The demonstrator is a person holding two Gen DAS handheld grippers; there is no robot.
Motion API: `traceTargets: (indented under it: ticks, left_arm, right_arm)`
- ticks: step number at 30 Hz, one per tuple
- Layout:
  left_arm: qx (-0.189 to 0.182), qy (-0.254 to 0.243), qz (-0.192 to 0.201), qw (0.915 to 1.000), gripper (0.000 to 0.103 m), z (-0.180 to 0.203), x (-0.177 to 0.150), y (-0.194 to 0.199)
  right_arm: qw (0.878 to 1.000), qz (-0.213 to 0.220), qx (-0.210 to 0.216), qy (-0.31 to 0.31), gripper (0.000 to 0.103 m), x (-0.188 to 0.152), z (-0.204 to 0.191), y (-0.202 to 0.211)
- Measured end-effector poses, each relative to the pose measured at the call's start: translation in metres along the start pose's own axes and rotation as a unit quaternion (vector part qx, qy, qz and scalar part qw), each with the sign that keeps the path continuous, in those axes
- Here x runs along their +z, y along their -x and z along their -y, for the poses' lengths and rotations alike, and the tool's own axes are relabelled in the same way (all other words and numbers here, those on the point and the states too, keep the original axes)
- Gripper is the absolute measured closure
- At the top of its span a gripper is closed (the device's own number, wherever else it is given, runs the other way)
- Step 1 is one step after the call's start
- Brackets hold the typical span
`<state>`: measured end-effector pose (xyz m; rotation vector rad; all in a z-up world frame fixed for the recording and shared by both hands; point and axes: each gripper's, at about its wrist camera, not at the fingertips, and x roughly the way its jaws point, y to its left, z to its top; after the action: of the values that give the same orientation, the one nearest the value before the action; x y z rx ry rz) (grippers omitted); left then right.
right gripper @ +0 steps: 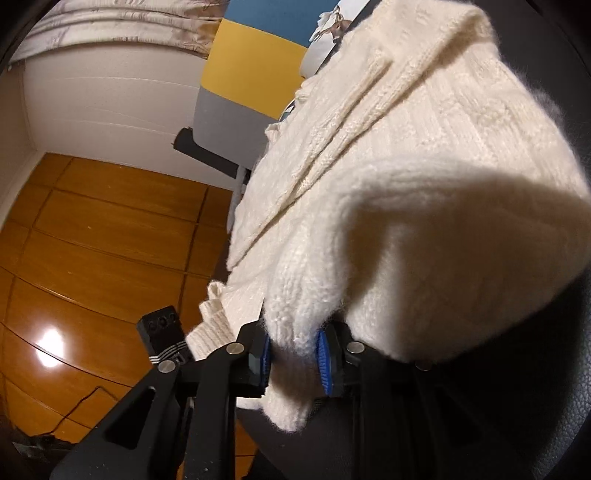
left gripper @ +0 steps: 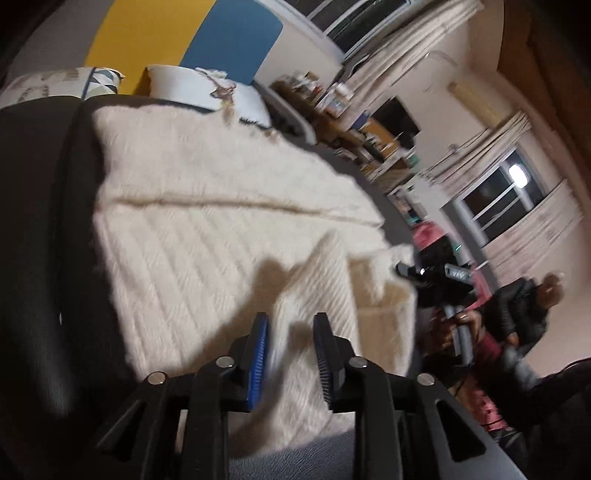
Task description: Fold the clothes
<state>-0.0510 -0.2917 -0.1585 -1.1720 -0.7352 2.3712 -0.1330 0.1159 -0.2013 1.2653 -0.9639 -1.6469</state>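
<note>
**Mia:** What is the soft white thing?

**Ben:** It is one cream knitted sweater (left gripper: 221, 206). It lies spread out on a dark seat (left gripper: 44, 221). In the right wrist view the same sweater (right gripper: 424, 155) looks very big, because the camera is so near it.

**Mia:** How many grippers are there?

**Ben:** Two. The left gripper (left gripper: 290, 354) has two fingers with blue pads. They stand a little apart. A flap of the sweater runs up between them, but the picture is blurry there, so I cannot tell if the pads squeeze it.

**Mia:** And the other one?

**Ben:** The right gripper (right gripper: 293, 356) has a fat fold of the sweater stuffed between its two blue pads. Both pads press into the wool, so it is holding the edge.

**Mia:** Can you see it from the left side too?

**Ben:** Yes, the right gripper (left gripper: 410, 271) shows at the far corner of the sweater, and one hand (left gripper: 461, 325) holds its grey handle.

**Mia:** What else is around?

**Ben:** Two pillows (left gripper: 207, 85) sit behind the seat. The wall (left gripper: 177, 33) has yellow and blue on it. One window (left gripper: 495, 199) looks dark. The floor (right gripper: 92, 229) is shiny orange wood, and one black cable (right gripper: 74, 410) lies on it.
</note>
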Motion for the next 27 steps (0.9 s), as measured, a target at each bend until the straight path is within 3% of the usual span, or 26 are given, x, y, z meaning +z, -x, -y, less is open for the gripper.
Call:
traceTargets:
  ticks: [3,7,8,9,10,11,14,18,21,27]
  left_arm:
    - [-0.016,0.004,-0.023,0.9996,0.071,-0.005,0.011,-0.008]
    - [-0.023,-0.030,-0.085,0.9957,0.072,0.010,0.005,-0.033]
    - [-0.017,-0.036,-0.071,0.9967,0.078,0.015,0.002,-0.030]
    - [-0.011,-0.042,-0.057,0.9975,0.087,0.020,0.000,-0.028]
    - [-0.007,-0.040,-0.035,0.9986,0.097,0.023,-0.002,-0.021]
    - [-0.005,-0.030,-0.005,0.9995,0.097,0.024,-0.003,-0.011]
    - [-0.004,-0.001,0.085,0.9964,0.098,0.026,-0.006,0.021]
    - [-0.021,0.016,0.187,0.9820,0.098,0.035,0.005,0.060]
    - [-0.024,0.005,0.237,0.9712,0.098,0.043,0.024,0.076]
    - [-0.020,-0.016,0.294,0.9554,0.098,0.044,0.061,0.095]
  right_arm:
    - [1.000,-0.001,0.017,-0.010,0.061,0.003,0.001,-0.004]
    - [1.000,-0.009,-0.016,0.004,0.050,0.003,-0.013,-0.012]
    - [0.999,-0.013,-0.032,0.018,0.049,0.003,-0.018,-0.014]
    - [0.997,-0.018,-0.059,0.040,0.056,0.002,-0.025,-0.016]
    - [0.995,-0.020,-0.084,0.054,0.067,0.000,-0.030,-0.019]
    - [0.992,-0.022,-0.109,0.067,0.090,-0.002,-0.035,-0.021]
    - [0.986,-0.017,-0.134,0.094,0.090,-0.007,-0.047,-0.025]
    - [0.989,0.019,-0.095,0.114,0.090,0.003,-0.072,-0.015]
    - [0.989,0.044,-0.058,0.127,0.090,0.020,-0.098,-0.013]
    - [0.986,0.083,-0.025,0.141,0.090,0.054,-0.122,-0.005]
